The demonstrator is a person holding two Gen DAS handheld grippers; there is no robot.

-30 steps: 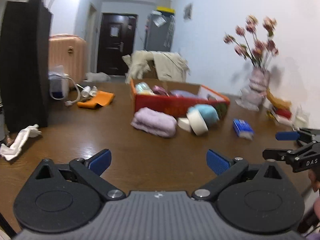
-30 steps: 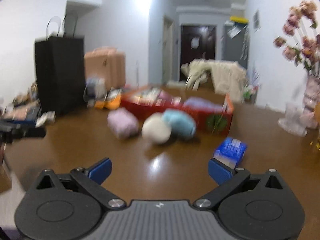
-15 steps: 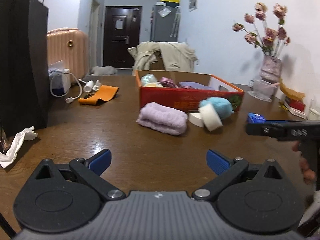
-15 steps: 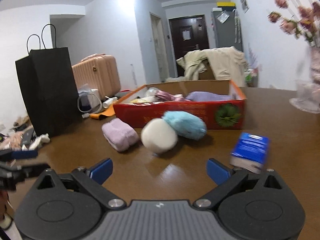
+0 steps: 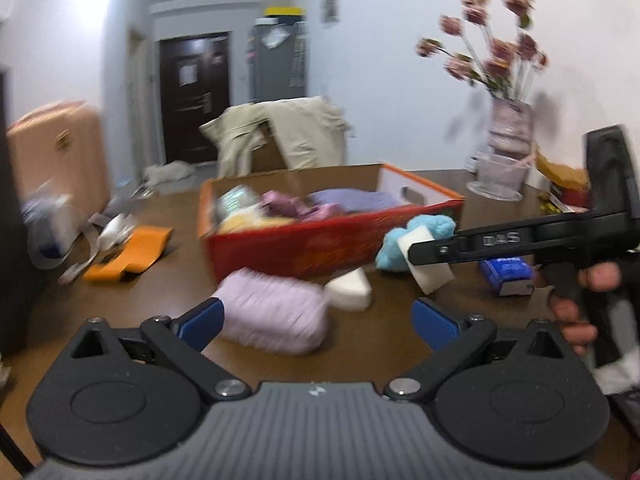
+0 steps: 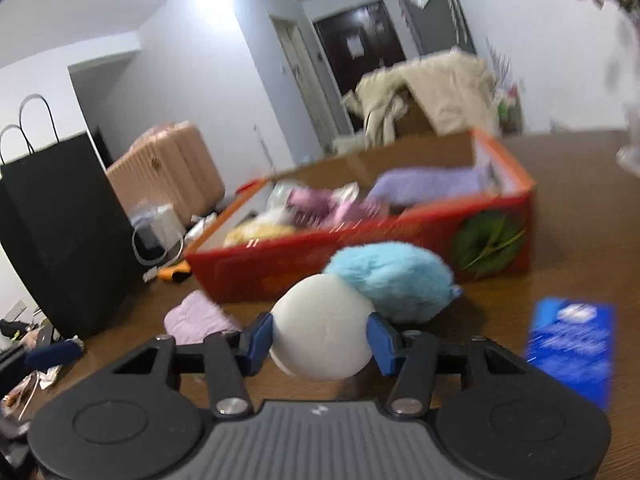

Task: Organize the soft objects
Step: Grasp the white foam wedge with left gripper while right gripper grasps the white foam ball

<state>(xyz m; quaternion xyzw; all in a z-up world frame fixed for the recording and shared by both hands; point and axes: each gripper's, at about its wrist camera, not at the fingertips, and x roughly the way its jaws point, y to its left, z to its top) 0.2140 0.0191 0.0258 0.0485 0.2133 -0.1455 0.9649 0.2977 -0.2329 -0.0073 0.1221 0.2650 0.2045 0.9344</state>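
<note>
My right gripper (image 6: 320, 340) is closing on a white round sponge (image 6: 320, 328), and both blue pads touch its sides. Behind the sponge lies a fluffy blue ball (image 6: 392, 280), against the red cardboard box (image 6: 360, 252) that holds several soft items. In the left wrist view the right gripper (image 5: 416, 246) reaches in from the right over the same sponge (image 5: 430, 276). My left gripper (image 5: 318, 322) is open just in front of a folded lilac towel (image 5: 272, 316); its pads do not press on it. A white wedge sponge (image 5: 348, 294) lies beside the towel.
A blue packet (image 6: 572, 344) lies on the brown table at the right. A black paper bag (image 6: 60, 232) stands at the left, an orange cloth (image 5: 132, 252) and cables lie behind it, and a vase of flowers (image 5: 508, 140) stands at the back right. A person's hand (image 5: 592, 280) holds the right gripper.
Both grippers have moved in toward the objects. The right jaws have narrowed from wide open onto the white round sponge. The left gripper has come up to the lilac towel.
</note>
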